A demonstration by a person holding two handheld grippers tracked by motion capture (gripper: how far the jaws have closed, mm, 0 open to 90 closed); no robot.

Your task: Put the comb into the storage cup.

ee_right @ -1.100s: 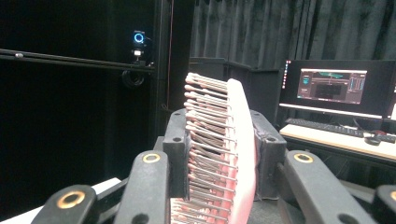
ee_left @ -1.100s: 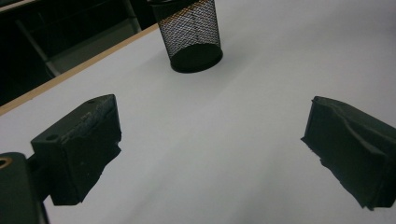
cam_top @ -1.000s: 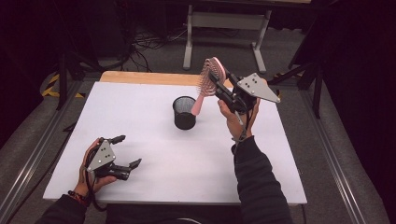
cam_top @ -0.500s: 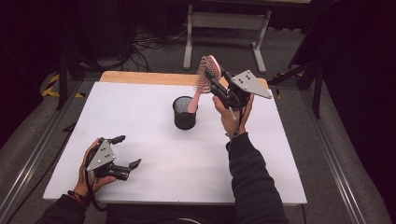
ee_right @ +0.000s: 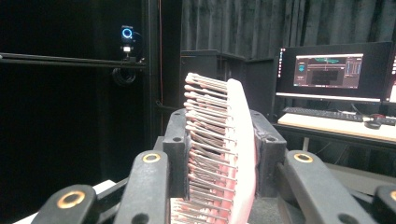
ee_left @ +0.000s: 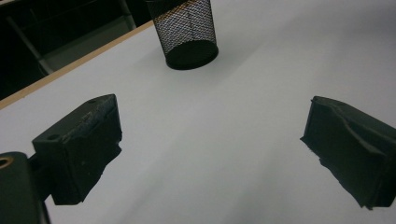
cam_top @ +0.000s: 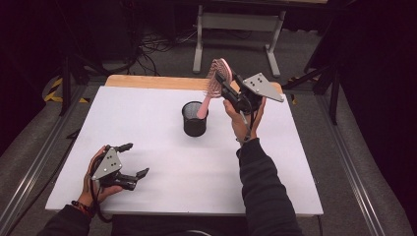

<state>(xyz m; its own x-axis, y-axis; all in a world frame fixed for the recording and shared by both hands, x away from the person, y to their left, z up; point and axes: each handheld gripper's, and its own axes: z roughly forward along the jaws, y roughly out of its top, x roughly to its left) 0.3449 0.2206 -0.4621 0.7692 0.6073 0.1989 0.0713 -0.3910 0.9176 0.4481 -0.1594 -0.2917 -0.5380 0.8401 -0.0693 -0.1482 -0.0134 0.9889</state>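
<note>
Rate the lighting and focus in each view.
High view: white table evenly lit, surroundings dark, slightly soft. Left gripper view: mesh cup casts a faint shadow; the near jaws are dark and a little blurred. Right gripper view: pink hairbrush lit against a dark room; monitor glows.

— Where does the mesh cup (cam_top: 195, 118) stand?

— On the table (cam_top: 162, 172), toward the far middle. The hairbrush (cam_top: 214, 83) is above it, tilted, handle end down inside the cup's rim, its head up and to the right.

— And the grippers?

— The right gripper (cam_top: 230, 90) clamps the brush head, right of the cup. The left gripper (cam_top: 129, 161) sits at the near left corner, well apart, jaws spread.
</note>
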